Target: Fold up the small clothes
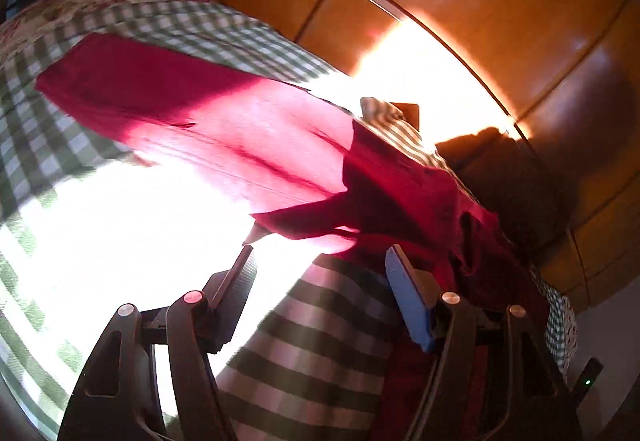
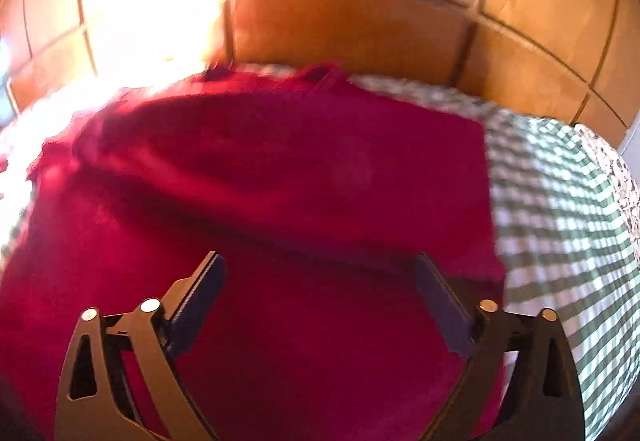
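A red garment (image 1: 224, 121) lies spread on a table covered with a green-checked cloth (image 1: 192, 25), partly in bright sun. Its near end is bunched in dark folds (image 1: 432, 201). My left gripper (image 1: 320, 253) hangs over that end, jaws apart. A green-and-white striped cloth (image 1: 312, 345) lies beneath and between the fingers, and the pads are clear of it. In the right wrist view the red garment (image 2: 280, 169) fills the middle. My right gripper (image 2: 320, 259) stands wide open just above it, with only flat red fabric under the gap.
Orange floor tiles (image 1: 500, 21) lie beyond the table edge, with a glaring sun patch (image 1: 420, 81). More striped fabric (image 1: 396, 129) and a dark heap (image 1: 504, 169) sit at the table's far edge. Bare checked cloth (image 2: 560, 221) lies right of the garment.
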Demonstrator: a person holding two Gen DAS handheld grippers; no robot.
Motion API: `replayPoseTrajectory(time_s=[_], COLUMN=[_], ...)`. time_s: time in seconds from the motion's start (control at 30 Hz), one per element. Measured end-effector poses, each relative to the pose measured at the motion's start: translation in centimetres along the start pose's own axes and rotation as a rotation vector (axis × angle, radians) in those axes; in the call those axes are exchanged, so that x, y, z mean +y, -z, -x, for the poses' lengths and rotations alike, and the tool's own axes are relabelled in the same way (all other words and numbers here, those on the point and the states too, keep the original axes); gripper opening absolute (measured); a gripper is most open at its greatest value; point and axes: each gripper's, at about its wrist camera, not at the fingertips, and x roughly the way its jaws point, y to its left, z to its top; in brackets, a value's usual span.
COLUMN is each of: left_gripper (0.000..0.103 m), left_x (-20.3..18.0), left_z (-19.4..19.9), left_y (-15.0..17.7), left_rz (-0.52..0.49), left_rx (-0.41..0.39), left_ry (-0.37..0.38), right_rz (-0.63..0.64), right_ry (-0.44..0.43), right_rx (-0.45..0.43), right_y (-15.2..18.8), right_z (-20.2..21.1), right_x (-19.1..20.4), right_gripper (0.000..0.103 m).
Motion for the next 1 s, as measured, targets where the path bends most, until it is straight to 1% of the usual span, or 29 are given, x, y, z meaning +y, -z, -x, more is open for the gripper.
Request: replayPoseTrajectory(time_s=[0.07,0.1,0.13,0.2,0.27,0.33,0.43,0.5,0.57,0.63,0.67,0.7,0.73,0.77,0.8,0.87,1.0], left_gripper=[0.064,0.062,0.062,0.061,0.061,0.061,0.059,0.059,0.059,0.057,0.044,0.021,0.015,0.009,0.007,0.008,0.009], left_x=[3.5,5.3,6.8,9.6,12.0,13.9,15.8,16.6,17.0,16.9,16.7,16.7,16.4,16.1,15.2,12.7,3.8], left_z=[0.9,1.5,1.9,3.2,4.0,4.5,4.3,3.2,2.0,1.3,1.0,0.7,0.2,0.2,0.2,1.1,1.9], left_y=[-1.4,-2.0,-2.0,-3.3,-4.6,-5.3,-6.1,-7.2,-8.0,-8.7,-9.3,-9.6,-10.0,-10.4,-10.5,-10.7,-9.8], left_rz=[0.087,0.135,0.170,0.237,0.285,0.330,0.410,0.447,0.489,0.480,0.468,0.452,0.434,0.420,0.405,0.342,0.145], left_rx=[0.002,-0.010,-0.029,-0.080,-0.101,-0.105,-0.100,-0.092,-0.110,-0.116,-0.121,-0.113,-0.092,-0.079,-0.080,-0.097,-0.104], left_ry=[-0.003,-0.013,-0.029,-0.068,-0.093,-0.106,-0.097,-0.080,-0.095,-0.126,-0.158,-0.183,-0.193,-0.182,-0.166,-0.097,0.078], right_rz=[0.000,-0.009,-0.020,-0.021,-0.022,-0.034,-0.031,-0.027,-0.025,-0.026,-0.025,-0.022,-0.020,-0.018,-0.018,-0.018,-0.018], right_ry=[0.012,0.005,-0.003,-0.005,-0.008,-0.021,-0.017,-0.011,-0.010,-0.010,-0.005,-0.004,-0.001,0.000,0.000,-0.002,-0.003], right_rx=[0.000,0.010,0.013,0.010,0.011,0.015,0.011,0.008,0.006,0.005,0.005,0.004,0.004,0.003,0.002,0.000,-0.001], right_y=[0.3,0.2,0.3,0.4,0.4,0.3,0.3,0.4,0.4,0.5,0.5,0.5,0.5,0.5,0.5,0.5,0.5], right_z=[-0.1,-0.2,-0.3,-0.4,-0.4,-0.5,-0.5,-0.4,-0.4,-0.5,-0.5,-0.5,-0.5,-0.5,-0.5,-0.5,-0.5], right_x=[0.3,0.2,0.0,0.0,0.0,-0.4,-0.3,-0.1,-0.1,-0.1,-0.1,-0.1,0.0,0.0,0.0,-0.1,-0.1], right_gripper=[0.099,0.099,0.100,0.100,0.100,0.100,0.100,0.100,0.100,0.100,0.100,0.100,0.100,0.100,0.100,0.100,0.100])
